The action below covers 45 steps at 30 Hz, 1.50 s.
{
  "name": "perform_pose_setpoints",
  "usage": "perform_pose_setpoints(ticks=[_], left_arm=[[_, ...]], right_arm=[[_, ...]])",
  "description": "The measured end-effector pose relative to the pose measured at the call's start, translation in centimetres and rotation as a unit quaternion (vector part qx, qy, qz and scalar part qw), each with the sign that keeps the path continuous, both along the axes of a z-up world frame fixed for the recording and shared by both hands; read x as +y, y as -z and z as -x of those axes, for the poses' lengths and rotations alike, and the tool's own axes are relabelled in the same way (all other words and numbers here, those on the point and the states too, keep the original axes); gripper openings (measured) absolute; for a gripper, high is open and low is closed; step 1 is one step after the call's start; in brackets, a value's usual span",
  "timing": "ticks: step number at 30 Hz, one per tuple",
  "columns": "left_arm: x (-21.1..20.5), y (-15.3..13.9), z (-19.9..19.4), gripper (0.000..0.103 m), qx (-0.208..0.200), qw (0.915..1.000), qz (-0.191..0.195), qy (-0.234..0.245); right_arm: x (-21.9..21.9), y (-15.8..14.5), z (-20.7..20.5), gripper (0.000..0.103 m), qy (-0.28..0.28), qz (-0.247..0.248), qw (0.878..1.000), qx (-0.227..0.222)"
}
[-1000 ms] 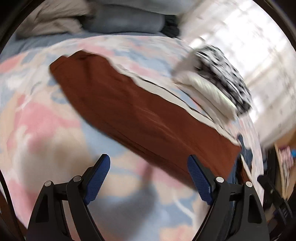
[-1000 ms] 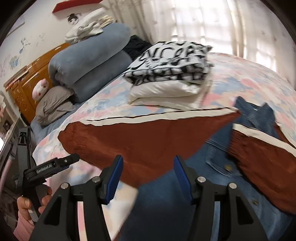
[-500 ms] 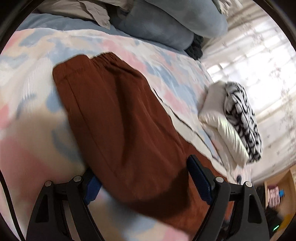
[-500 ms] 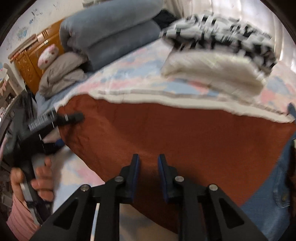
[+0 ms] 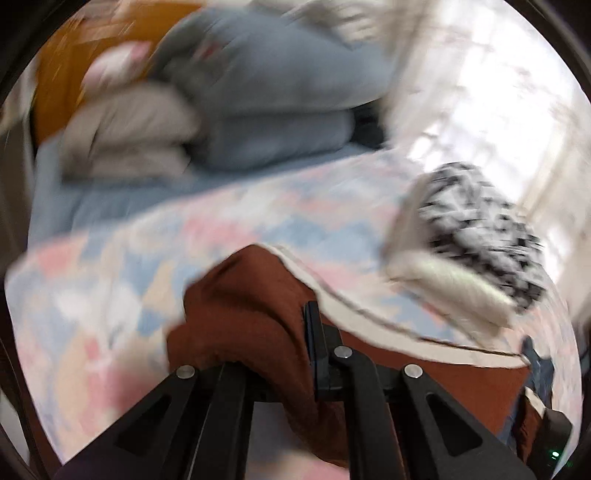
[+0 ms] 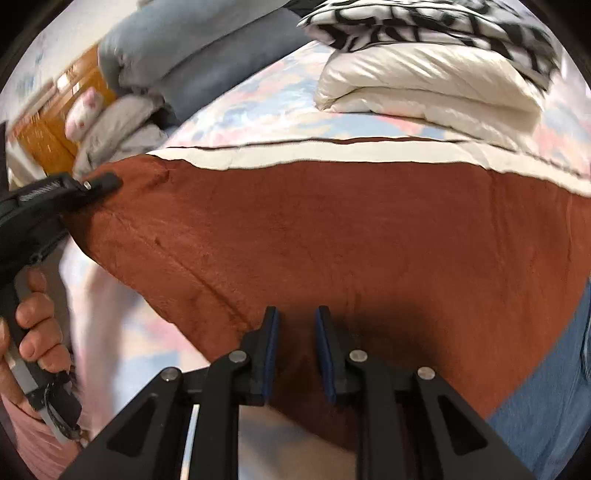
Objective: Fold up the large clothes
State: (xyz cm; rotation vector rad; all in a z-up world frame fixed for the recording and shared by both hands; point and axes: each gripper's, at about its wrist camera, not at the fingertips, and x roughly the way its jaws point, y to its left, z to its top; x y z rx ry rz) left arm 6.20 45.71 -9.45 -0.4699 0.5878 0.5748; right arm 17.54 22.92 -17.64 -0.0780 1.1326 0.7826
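Rust garment [image 6: 332,229] lies spread on the bed [image 5: 110,295]. Our left gripper [image 5: 308,332] has just clamped its end & lifted it; right gripper [image 6: 293,332] jaws, narrowed, pinch its near edge. Fold's starting.

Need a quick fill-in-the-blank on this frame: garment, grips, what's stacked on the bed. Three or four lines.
1. Both grippers are shut on the ____-coloured garment.
2. The left gripper holds a bunched corner of the garment, lifted off the ____ bedspread.
3. The black-and-white folded item lies on top of a ____ folded one.
4. The right gripper grips the garment's ____ edge in its own view.

Missing words: rust; floral; cream; near
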Motion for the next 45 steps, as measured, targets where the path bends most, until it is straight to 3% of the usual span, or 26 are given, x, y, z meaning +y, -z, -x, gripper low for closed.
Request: perform_pose_setpoints(ticks=[3,8,12,16,22,27,30,31,32,33,34,35,36,39,45], left_arm=[[-4.3,-5.2,-1.3,0.005,-0.025,0.9974,-0.041,0.053],[-12.5,-11.0,-4.0,0.005,-0.060,0.9863,-0.067,0.138],[-20.3,-13.8,-7.2,0.005,-0.072,0.9728,-0.074,0.207],[-28.6,-14.4,-10.5,0.005,-0.069,0.9571,-0.082,0.269],[-40.9,-11.0,-14.3,0.005,-0.031,0.9308,-0.085,0.354],[-49.8,-3.7,-16.1,0.005,0.034,0.8996,-0.093,0.425],[-52.4,0.5,-16.0,0.007,0.074,0.8826,-0.094,0.455],[-53.0,1.9,-16.0,0.009,0.088,0.8765,-0.092,0.464],[-53.4,3.1,-15.8,0.020,0.099,0.8699,-0.086,0.475],[-53.7,3.8,-15.8,0.039,0.106,0.8639,-0.080,0.486],[-54.0,4.4,-15.7,0.050,0.110,0.8592,-0.072,0.494],[-54.1,4.6,-15.5,0.074,0.110,0.8569,-0.066,0.499],[-54.1,4.4,-15.2,0.085,0.104,0.8568,-0.061,0.501],[-53.7,3.5,-14.7,0.086,0.086,0.8547,-0.047,0.510],[-50.8,-0.1,-14.2,0.086,0.075,0.8510,0.010,0.520]], right_arm=[[-3.3,-2.4,0.6,0.020,0.025,-0.040,0.999,0.001],[-11.5,-6.2,1.8,0.020,0.084,-0.085,0.993,-0.023],[-19.7,-8.1,2.2,0.020,0.155,-0.106,0.981,-0.041],[-28.5,-9.0,2.8,0.020,0.234,-0.118,0.963,-0.062],[-39.5,-8.8,3.5,0.020,0.332,-0.123,0.932,-0.074],[-45.5,-7.0,3.8,0.020,0.390,-0.114,0.911,-0.065],[-47.6,-5.7,3.8,0.020,0.408,-0.108,0.905,-0.052],[-48.2,-5.1,3.7,0.020,0.414,-0.106,0.903,-0.046],[-48.6,-4.6,3.8,0.020,0.417,-0.105,0.902,-0.041],[-48.8,-4.3,3.8,0.021,0.420,-0.104,0.901,-0.038],[-49.1,-3.9,3.8,0.021,0.422,-0.105,0.900,-0.033],[-49.2,-3.6,3.7,0.021,0.424,-0.106,0.899,-0.028],[-49.5,-3.3,3.7,0.027,0.427,-0.105,0.898,-0.022],[-49.4,-3.1,3.4,0.049,0.429,-0.110,0.896,-0.013],[-49.5,-3.4,4.0,0.053,0.430,-0.135,0.893,-0.005]])
